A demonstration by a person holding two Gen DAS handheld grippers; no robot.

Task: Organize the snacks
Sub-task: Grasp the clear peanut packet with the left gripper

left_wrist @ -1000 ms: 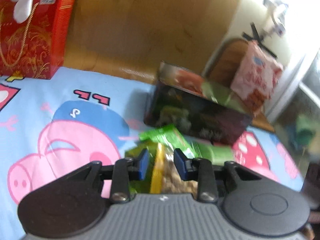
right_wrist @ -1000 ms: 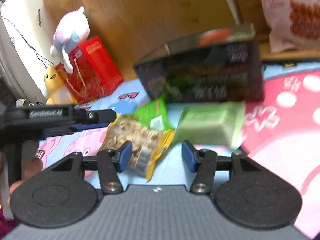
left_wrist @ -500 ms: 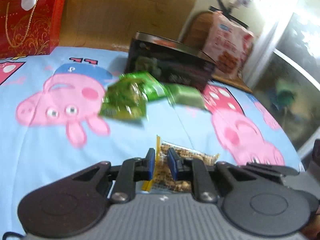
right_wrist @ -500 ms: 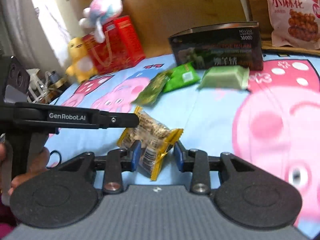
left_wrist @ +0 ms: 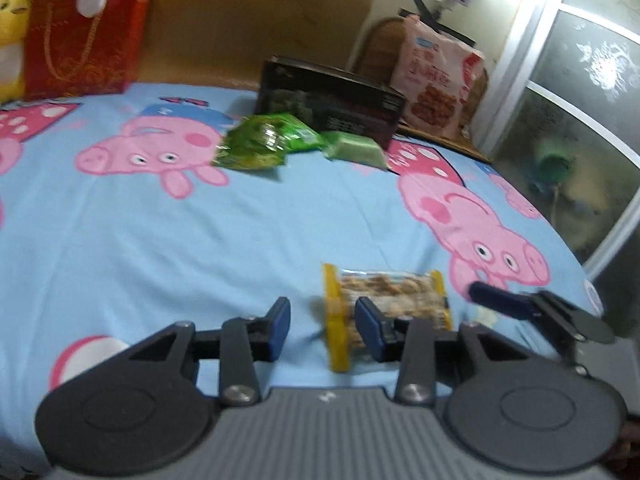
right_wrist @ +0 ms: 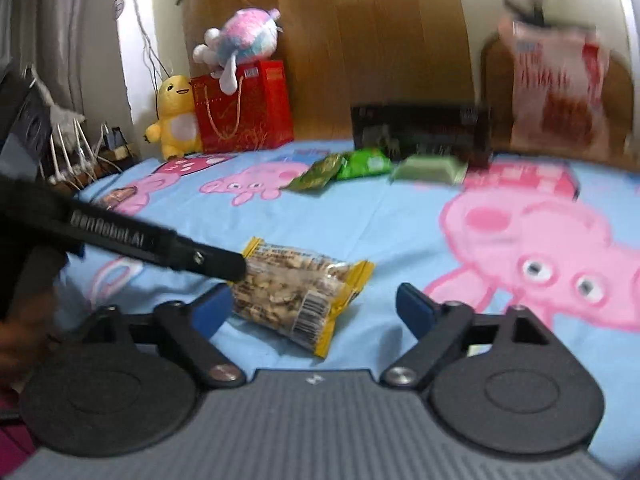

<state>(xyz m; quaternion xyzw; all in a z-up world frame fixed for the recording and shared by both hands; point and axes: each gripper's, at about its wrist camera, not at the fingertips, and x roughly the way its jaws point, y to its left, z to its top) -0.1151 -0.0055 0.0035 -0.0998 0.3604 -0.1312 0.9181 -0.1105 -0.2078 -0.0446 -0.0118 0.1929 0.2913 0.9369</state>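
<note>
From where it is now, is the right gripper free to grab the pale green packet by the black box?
Probably yes. The right gripper is open, and only bare sheet lies between it and the pale green packet; the yellow snack bag sits low left, out of the path.

Blue sheet (right_wrist: 400, 224) w/ pink pigs; yellow-edged snack pack (right_wrist: 296, 292), green packs (right_wrist: 364, 164), black box (right_wrist: 420, 128), red bag (right_wrist: 244, 108) showing.

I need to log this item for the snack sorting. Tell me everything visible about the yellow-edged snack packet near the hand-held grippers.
The yellow-edged snack packet is a clear plastic pillow pack with yellow crimped ends, filled with pale brown, nut-like pieces; a barcode sits near one end. It lies flat on the blue cartoon bedsheet, apart from the green snacks. It sits between the jaws of both hand-held grippers, left and right, which have just been opening and no longer clamp it.
</note>
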